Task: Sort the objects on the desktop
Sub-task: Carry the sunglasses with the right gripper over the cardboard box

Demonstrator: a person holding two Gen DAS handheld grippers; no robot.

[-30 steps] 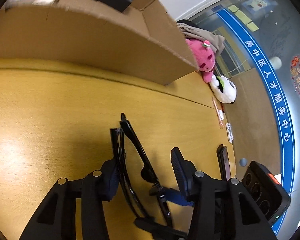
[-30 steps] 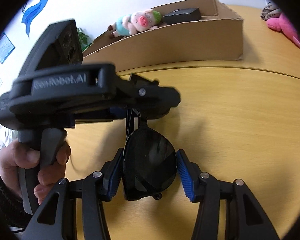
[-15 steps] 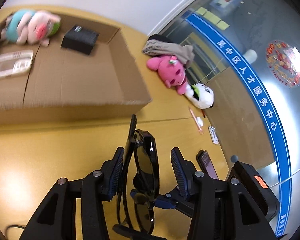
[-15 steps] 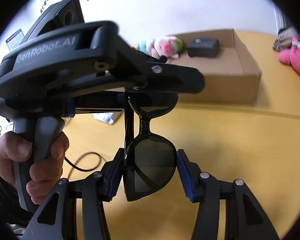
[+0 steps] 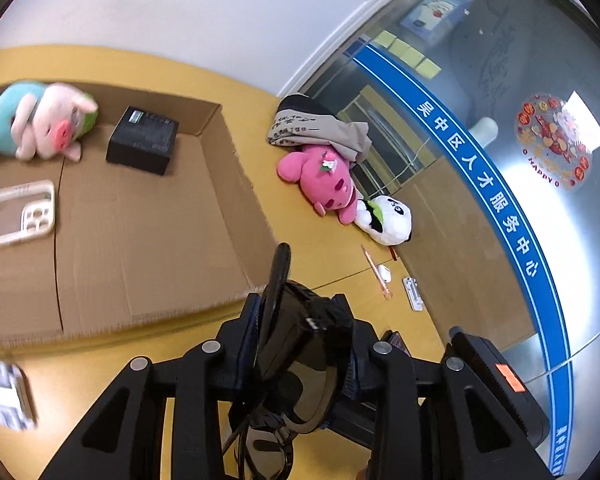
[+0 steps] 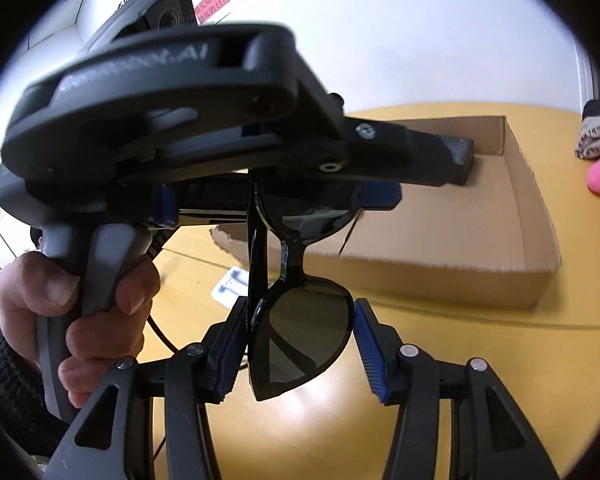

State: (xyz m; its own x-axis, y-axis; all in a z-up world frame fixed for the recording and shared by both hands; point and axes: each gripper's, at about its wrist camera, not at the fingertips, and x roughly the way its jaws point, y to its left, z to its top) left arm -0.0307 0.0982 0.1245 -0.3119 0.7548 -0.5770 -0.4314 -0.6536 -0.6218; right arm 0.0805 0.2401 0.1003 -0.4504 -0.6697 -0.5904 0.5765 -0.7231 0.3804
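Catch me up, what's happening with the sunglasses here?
A person has the sunglasses lifted off the desk between both tools. The left hand-held gripper is clamped on one lens end. The right hand-held gripper brackets the other lens, pads not visibly pressing. The cardboard box lies just ahead.
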